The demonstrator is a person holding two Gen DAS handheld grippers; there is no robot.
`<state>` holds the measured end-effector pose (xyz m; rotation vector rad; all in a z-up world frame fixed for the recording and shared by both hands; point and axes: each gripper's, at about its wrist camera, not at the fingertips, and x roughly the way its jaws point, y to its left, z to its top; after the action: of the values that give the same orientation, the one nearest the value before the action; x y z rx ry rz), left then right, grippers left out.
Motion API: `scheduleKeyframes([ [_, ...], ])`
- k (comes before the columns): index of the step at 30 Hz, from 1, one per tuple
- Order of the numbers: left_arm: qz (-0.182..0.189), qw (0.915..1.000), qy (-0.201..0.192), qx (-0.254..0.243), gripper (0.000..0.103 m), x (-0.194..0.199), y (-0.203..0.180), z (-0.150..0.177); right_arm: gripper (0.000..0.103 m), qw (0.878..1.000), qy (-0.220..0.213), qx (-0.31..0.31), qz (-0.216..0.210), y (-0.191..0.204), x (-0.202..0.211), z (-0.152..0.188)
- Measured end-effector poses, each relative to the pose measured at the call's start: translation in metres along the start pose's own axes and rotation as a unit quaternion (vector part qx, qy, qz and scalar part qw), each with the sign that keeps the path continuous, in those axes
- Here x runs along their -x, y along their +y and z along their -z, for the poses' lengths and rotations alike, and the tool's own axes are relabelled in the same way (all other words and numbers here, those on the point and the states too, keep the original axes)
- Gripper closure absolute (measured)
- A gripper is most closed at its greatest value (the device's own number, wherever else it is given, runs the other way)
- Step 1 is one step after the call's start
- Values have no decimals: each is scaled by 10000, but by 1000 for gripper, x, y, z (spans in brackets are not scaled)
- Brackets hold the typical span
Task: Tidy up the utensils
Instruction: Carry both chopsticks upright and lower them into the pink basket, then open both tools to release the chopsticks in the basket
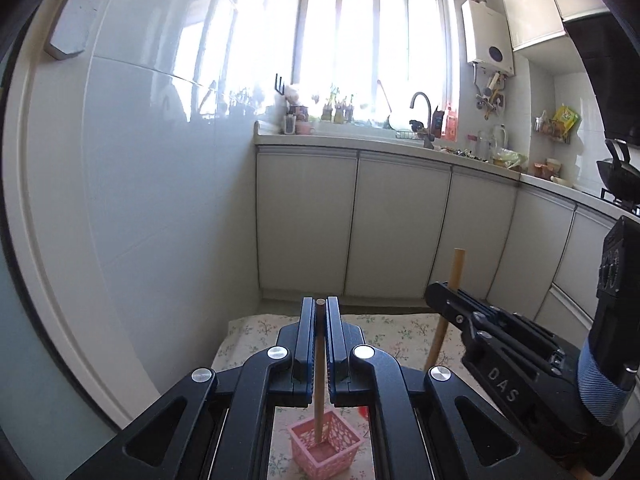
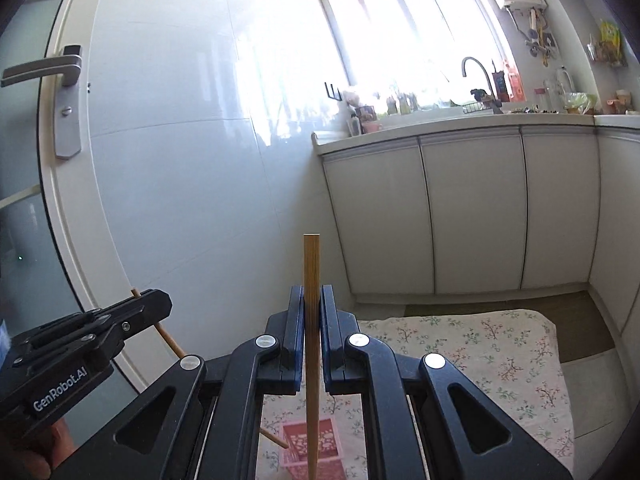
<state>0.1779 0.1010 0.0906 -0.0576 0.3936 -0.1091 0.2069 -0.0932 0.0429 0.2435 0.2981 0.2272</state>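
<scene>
From the left wrist, one chopstick (image 1: 320,364) stands clamped in the left gripper (image 1: 320,312), above one pink basket (image 1: 325,446) on the desk (image 1: 256,332). From the right wrist, the right gripper (image 2: 311,300) pinches a second chopstick (image 2: 311,264) upright; floor lies beyond the desk edge.

A bright window (image 1: 372,36) stands above the sink's curved faucet (image 1: 422,110). White cabinet doors (image 1: 400,224) line the worktop (image 1: 360,140). A water heater (image 1: 488,36) hangs beside it; a door handle (image 2: 44,72) shows left.
</scene>
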Motion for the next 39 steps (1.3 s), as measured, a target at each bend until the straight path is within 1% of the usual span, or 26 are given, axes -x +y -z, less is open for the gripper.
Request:
scheduleKeyframes([
  [2, 63, 9999, 75, 37, 99, -15, 2, 5, 96, 9999, -129, -63, 30, -1, -17, 6],
  [5, 66, 9997, 222, 2, 99, -40, 5, 17, 96, 9998, -179, -88, 8, -1, -39, 19],
  [8, 61, 9988, 467, -135, 99, -63, 4, 32, 96, 10000, -57, -21, -4, 0, -61, 37],
  [11, 140, 9973, 721, -80, 99, -81, 6, 48, 96, 9999, 114, -44, 13, -6, -79, 59],
  [15, 236, 9945, 1022, 44, 99, -97, 9, 64, 96, 9994, 311, -161, 23, -21, -95, 82],
  [17, 226, 9931, 1152, 11, 99, -104, 8, 69, 96, 9990, 407, -202, 15, -25, -99, 94],
  [19, 226, 9922, 1228, 0, 99, -106, 7, 73, 96, 9985, 498, -238, -11, -29, -105, 100],
  [24, 328, 9918, 1233, 55, 96, -104, 5, 71, 93, 9974, 634, -320, -118, -33, -103, 103],
  [26, 312, 9918, 1238, 117, 90, -105, 5, 68, 91, 9972, 654, -326, -146, -33, -99, 100],
  [28, 322, 9913, 1258, 212, 82, -103, 8, 67, 85, 9971, 646, -373, -152, -35, -92, 95],
  [29, 322, 9912, 1260, 262, 79, -103, 10, 66, 80, 9969, 642, -416, -160, -37, -89, 94],
  [30, 307, 9911, 1256, 306, 72, -101, 12, 65, 74, 9968, 632, -457, -159, -39, -84, 91],
  [31, 291, 9912, 1247, 337, 64, -100, 14, 64, 72, 9968, 618, -490, -158, -40, -79, 87],
  [33, 285, 9916, 1202, 392, 57, -95, 16, 64, 62, 9966, 599, -539, -142, -44, -68, 82],
  [37, 242, 9913, 1223, 416, 45, -85, 18, 68, 53, 9968, 553, -573, -98, -53, -40, 72],
  [39, 209, 9905, 1282, 459, 42, -80, 18, 73, 49, 9966, 548, -615, -42, -58, -26, 68],
])
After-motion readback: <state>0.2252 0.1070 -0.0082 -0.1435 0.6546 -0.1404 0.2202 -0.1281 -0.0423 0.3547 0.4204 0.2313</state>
